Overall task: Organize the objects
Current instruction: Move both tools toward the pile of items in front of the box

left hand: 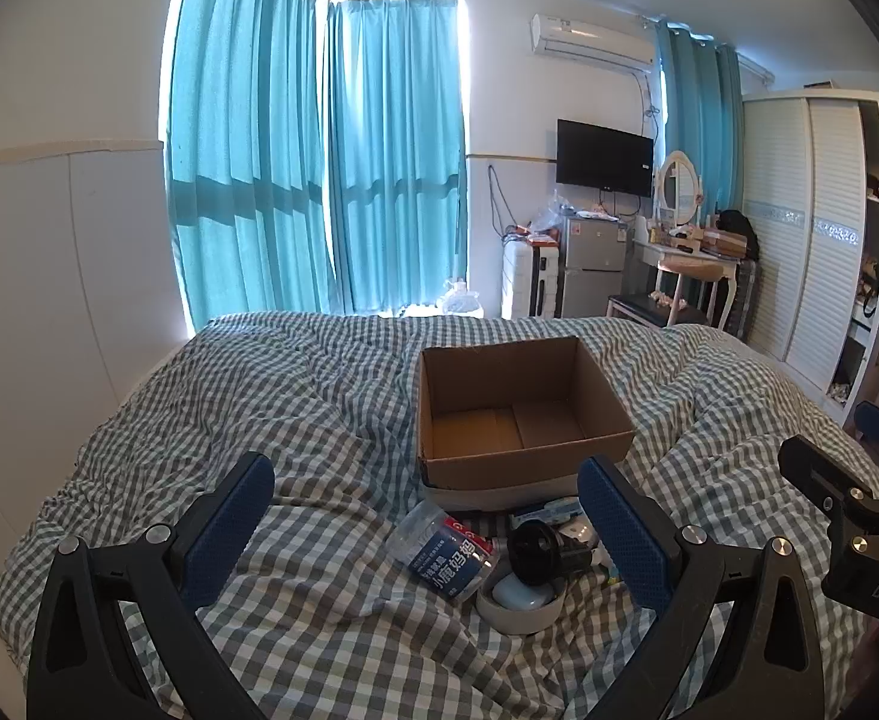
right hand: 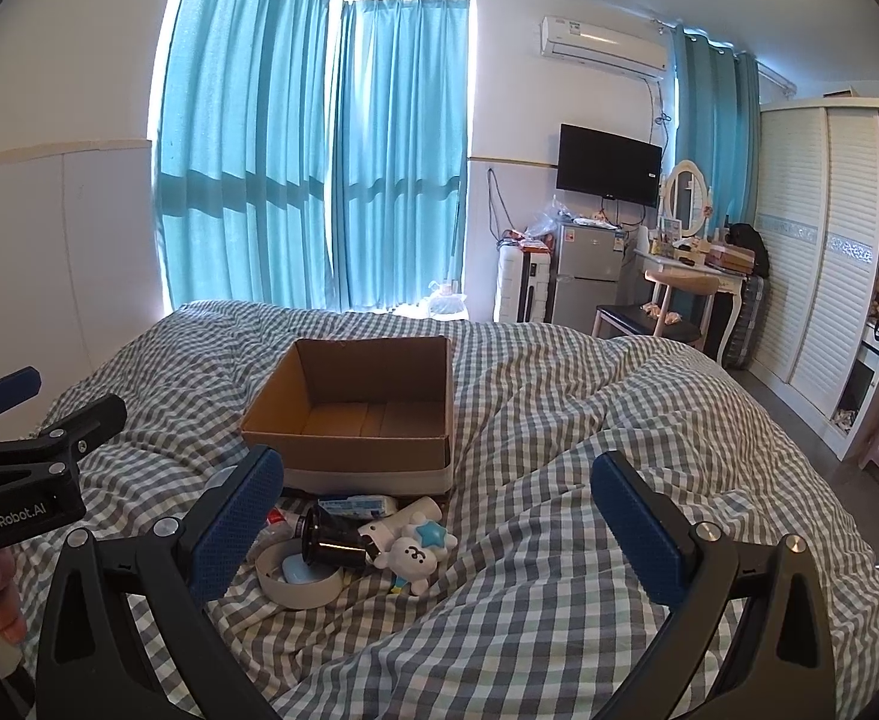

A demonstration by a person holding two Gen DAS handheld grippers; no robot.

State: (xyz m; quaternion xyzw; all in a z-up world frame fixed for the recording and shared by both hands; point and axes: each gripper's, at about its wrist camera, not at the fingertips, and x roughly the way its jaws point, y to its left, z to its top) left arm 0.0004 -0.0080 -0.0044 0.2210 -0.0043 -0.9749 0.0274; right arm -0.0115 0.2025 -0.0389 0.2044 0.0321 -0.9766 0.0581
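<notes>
Both jaws wide and empty over clutter near the cardboard box (left hand: pixel 523 414); risk of knocking the dark jar (right hand: pixel 331 543) off the tape roll (right hand: pixel 298 585) on soft, creased bedding.

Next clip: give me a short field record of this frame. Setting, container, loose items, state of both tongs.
setting: bed with checked duvet, teal curtains behind
container: open cardboard box, nothing visible inside
loose items: heaped just in front of the box: clear jar with blue label, black cylinder, tape roll, white bear toy with blue star, blue-and-white packet
left tongs: open, holding nothing
right tongs: open, holding nothing
progress: nothing boxed yet
</notes>
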